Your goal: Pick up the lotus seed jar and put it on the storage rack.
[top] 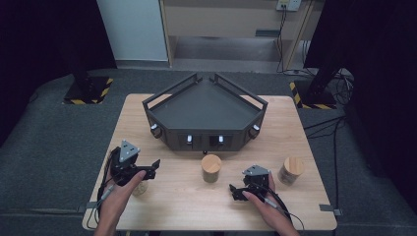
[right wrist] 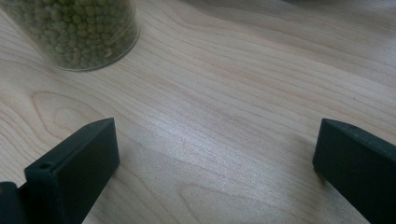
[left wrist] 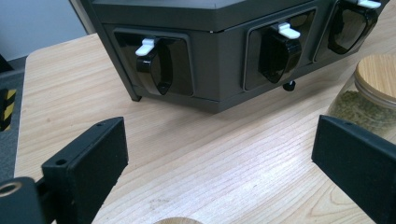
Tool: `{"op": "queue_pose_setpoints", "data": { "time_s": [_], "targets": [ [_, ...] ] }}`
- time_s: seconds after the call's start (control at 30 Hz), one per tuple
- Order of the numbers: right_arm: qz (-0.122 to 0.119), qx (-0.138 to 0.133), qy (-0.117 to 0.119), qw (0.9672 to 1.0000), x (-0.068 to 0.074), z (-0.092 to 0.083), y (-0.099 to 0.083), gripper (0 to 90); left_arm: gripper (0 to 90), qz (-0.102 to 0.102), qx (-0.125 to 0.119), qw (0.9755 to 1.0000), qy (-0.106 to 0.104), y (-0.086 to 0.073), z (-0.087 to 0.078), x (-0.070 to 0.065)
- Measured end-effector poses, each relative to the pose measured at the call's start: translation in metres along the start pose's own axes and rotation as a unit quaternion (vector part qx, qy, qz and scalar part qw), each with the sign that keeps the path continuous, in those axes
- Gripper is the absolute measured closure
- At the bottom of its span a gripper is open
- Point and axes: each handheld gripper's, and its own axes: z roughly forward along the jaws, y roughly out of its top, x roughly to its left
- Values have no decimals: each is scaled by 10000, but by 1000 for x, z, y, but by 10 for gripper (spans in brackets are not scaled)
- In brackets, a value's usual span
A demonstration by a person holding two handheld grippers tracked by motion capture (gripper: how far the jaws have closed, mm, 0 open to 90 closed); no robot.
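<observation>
My left gripper [top: 149, 169] is at the table's left front with its jaws wide open and nothing between them [left wrist: 219, 158]. It hangs over a small jar [top: 140, 187], whose wooden lid [left wrist: 177, 220] peeks in at the bottom edge of the left gripper view. A jar of green beans with a wooden lid [top: 211, 168] [left wrist: 369, 91] stands in the middle, in front of the dark console. My right gripper [top: 235, 192] rests low at the right front, open and empty [right wrist: 215, 158], and points towards that bean jar [right wrist: 74, 32].
A dark angular tray-topped console [top: 204, 115] fills the table's back half. Black knobs with white levers [left wrist: 156, 65] line its front. A third wooden-lidded jar [top: 291, 170] stands at the right. Bare wood [right wrist: 224, 93] lies between the grippers.
</observation>
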Motion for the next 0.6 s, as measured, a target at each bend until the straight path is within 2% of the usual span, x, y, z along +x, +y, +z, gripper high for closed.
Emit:
{"op": "queue_pose_setpoints", "data": {
  "time_s": [0.17,0.27,0.6],
  "targets": [
    [0,0,0,10000,0,0,0,4,26,-7,30,10000,43,-4,0,3],
    [1,0,0,10000,0,0,0,4,25,81,84,9999,110,-6,0,2],
    [-1,0,2,10000,0,0,0,4,24,98,101,9999,46,-13,0,5]
  ]
}}
